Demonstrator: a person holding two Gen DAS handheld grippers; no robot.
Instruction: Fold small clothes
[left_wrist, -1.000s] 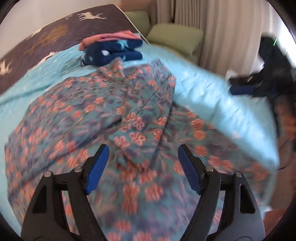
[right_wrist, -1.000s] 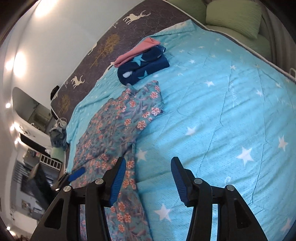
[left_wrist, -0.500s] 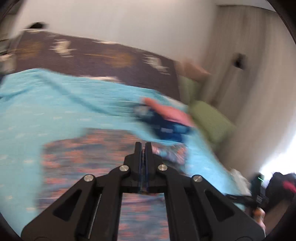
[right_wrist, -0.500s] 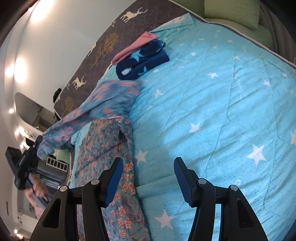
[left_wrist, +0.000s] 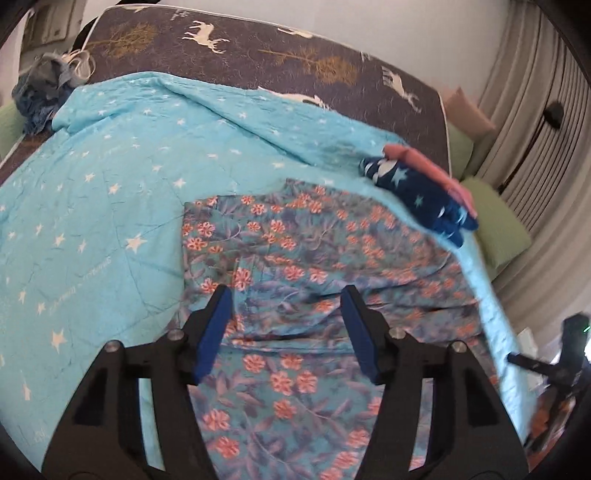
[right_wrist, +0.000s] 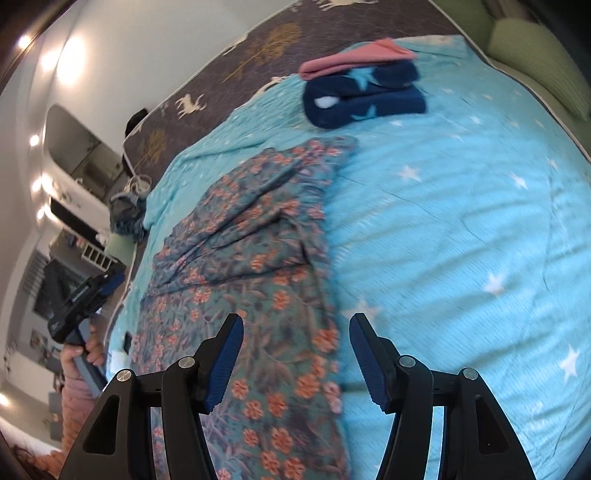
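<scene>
- Floral garment (left_wrist: 314, 258) is lying spread on the blue star quilt (left_wrist: 92, 221), one part folded over so a straight edge is showing on its left side in the left wrist view; wrinkles are running across the middle.
- In the right wrist view the same floral garment (right_wrist: 251, 258) is stretching away from me along the quilt (right_wrist: 461, 221), its far end reaching close to the folded pile.
- I'm holding my left gripper (left_wrist: 284, 328) above the garment with its jaws apart; they have just been opening, nothing is caught between the blue pads, only cloth lying below.
- I'm holding my right gripper (right_wrist: 295, 354) over the garment's right edge, where cloth meets quilt; jaws are apart, they have been widening a little, nothing pinched.
- The left gripper (right_wrist: 86, 295) is also showing at the left edge of the right wrist view, with a hand (right_wrist: 79, 354) wrapping its handle and a pink sleeve (right_wrist: 74, 398) below.
- Folded pile sitting beyond the garment: navy star item (right_wrist: 365, 99) with a pink item (right_wrist: 354, 57) lying on top.
- Dark deer-print bed cover (left_wrist: 277, 48) is showing past the quilt's far edge.
- Green cushion (left_wrist: 495, 225) is sitting beside the bed, curtain (left_wrist: 535, 110) hanging behind it.
- Crumpled blue-grey cloth (left_wrist: 40, 92) is lying at the quilt's far left corner.
</scene>
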